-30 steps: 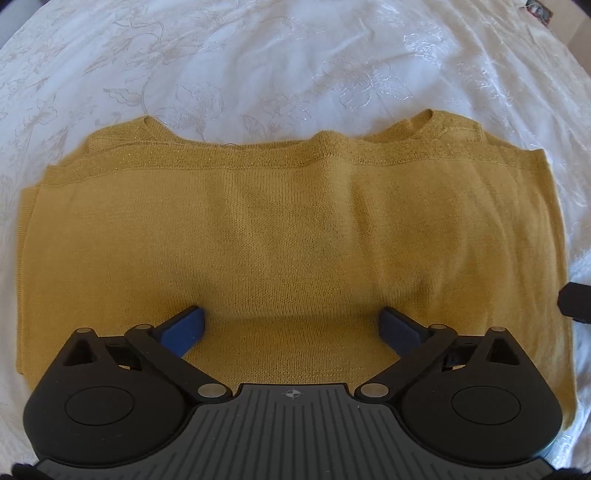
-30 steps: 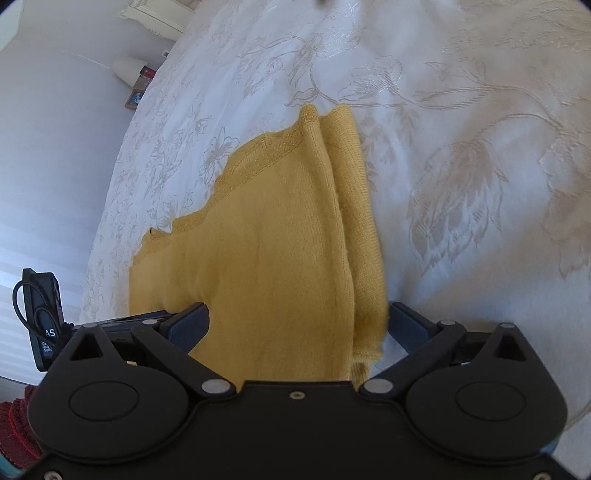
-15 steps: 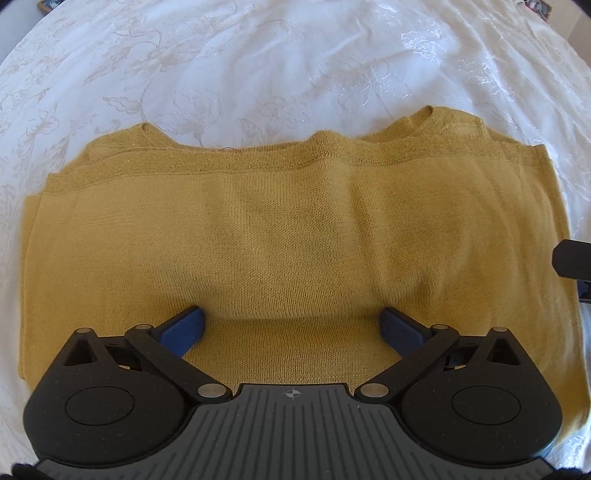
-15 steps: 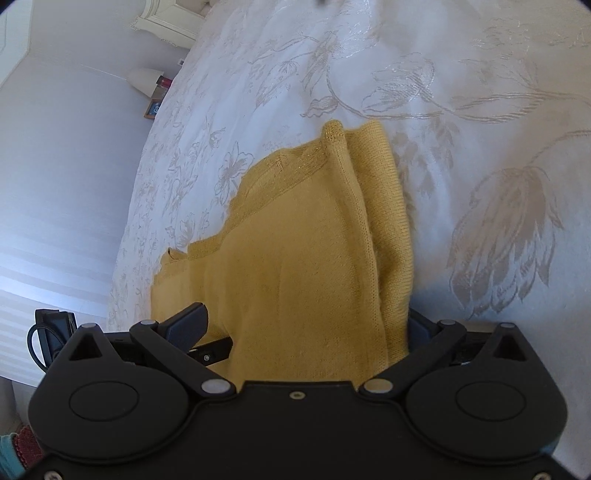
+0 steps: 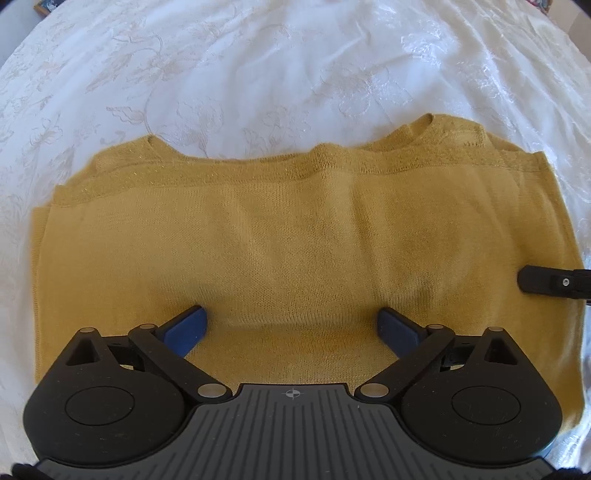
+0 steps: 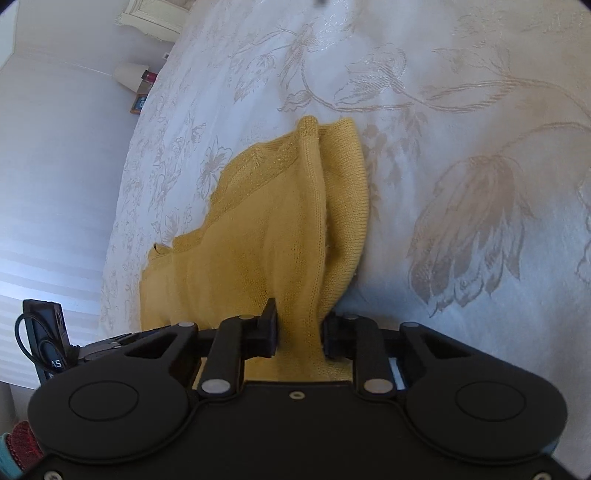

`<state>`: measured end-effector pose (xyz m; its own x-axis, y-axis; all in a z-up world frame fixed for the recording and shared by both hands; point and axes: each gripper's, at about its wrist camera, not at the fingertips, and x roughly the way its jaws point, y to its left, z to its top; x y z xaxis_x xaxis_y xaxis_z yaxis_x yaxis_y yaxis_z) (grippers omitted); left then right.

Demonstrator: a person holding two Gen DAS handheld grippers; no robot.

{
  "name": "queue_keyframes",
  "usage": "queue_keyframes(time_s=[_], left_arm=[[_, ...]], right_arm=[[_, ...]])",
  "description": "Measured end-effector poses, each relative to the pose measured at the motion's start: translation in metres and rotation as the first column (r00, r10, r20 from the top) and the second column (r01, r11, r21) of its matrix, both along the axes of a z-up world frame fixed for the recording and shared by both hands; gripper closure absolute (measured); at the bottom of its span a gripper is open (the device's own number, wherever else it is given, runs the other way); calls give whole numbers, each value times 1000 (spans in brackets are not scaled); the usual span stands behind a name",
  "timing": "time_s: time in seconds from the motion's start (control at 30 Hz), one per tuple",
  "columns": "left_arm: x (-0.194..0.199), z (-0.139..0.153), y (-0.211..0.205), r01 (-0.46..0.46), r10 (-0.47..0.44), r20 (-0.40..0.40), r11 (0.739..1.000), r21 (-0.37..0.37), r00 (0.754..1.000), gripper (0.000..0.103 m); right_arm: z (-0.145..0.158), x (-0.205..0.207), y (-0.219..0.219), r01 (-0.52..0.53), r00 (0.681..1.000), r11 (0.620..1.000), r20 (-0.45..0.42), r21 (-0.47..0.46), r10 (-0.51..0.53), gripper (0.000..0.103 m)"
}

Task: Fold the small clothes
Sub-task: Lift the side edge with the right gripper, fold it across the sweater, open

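Observation:
A mustard-yellow knit top (image 5: 295,240) lies folded into a wide band on the white embroidered bedspread (image 5: 258,66). My left gripper (image 5: 293,326) is open, its blue fingers (image 5: 186,326) resting on the near edge of the top with nothing pinched. My right gripper (image 6: 299,328) is shut on the top's right side edge (image 6: 295,229), the layers bunched between its black pads. A finger of the right gripper (image 5: 550,280) shows at the top's right edge in the left wrist view.
The white bedspread (image 6: 443,147) stretches beyond the top on all sides. In the right wrist view a pale wall, a small lamp (image 6: 129,75) and white furniture (image 6: 155,16) stand past the bed's far left edge. The left gripper's body (image 6: 44,339) shows low left.
My right gripper has closed on the top's right edge, gathering its layers. The left gripper stayed open and drew back slightly, so more bedspread shows beyond the top.

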<state>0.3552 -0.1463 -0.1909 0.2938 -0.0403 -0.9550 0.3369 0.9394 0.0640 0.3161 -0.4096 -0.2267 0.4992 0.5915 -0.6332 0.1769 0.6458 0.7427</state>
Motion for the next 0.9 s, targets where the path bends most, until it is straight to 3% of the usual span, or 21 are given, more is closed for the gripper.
queue_keyframes(time_s=[0.03,0.2,0.3,0.5,0.63,0.9], left_arm=[[0,4,1,-4,4,14,1000,4,1000,14],[0,15,10,-50,49,57,999,14,997,14],[4,4,15,-81,79,31,995,60,996,12],[17,-2,15,-104,105,-13,992,64,994,10],[14,16,15,-93,92,29,994,49,995,17],[-15,57,49,-171,172,87,985,-19,981,17]], right_arm=[[3,0,2,-5,1000,1000,4,-17,5,73],[6,-1,4,-3,1000,999,9,-39,3,73],[4,-2,2,6,1000,1000,-1,-27,-6,72],[4,-4,0,22,1000,1000,-16,-11,-22,65],[0,-9,-2,55,998,998,-24,15,-54,62],[1,-11,-3,66,997,998,-25,3,-66,62]])
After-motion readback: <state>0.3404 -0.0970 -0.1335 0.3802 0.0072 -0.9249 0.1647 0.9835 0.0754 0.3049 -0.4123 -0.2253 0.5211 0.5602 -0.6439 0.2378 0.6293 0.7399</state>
